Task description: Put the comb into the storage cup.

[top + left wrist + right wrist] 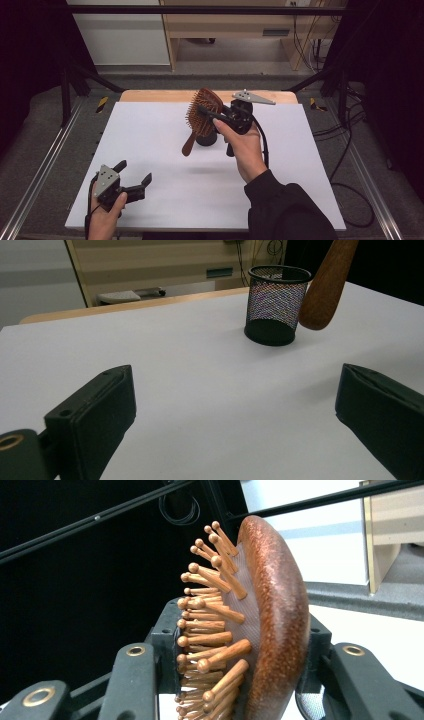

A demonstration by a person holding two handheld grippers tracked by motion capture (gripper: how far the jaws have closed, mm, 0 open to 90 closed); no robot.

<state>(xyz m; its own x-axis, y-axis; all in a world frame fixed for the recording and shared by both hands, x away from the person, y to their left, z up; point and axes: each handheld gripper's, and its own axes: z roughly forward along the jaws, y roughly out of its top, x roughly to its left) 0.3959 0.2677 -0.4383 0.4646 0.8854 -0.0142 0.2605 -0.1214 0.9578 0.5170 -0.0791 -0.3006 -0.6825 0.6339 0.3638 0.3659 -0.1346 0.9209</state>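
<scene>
A wooden hairbrush (200, 122) with round-tipped bristles hangs tilted over the table, handle pointing down and to the left. My right gripper (212, 116) is shut on its oval head; in the right gripper view the jaws press the bristle side and the back of the brush (272, 610). Just under the brush stands a black mesh cup (206, 139), upright on the white table top (165, 200). The handle tip (325, 285) hovers beside the cup's (274, 305) rim. My left gripper (134, 172) rests near the front left, open wide with nothing between its jaws (235, 390).
Metal frame rails run along both sides of the table. A wooden strip edges the far side (150, 95). Behind it stand a white cabinet and a wooden shelf unit (225, 30). Cables lie on the floor at the right.
</scene>
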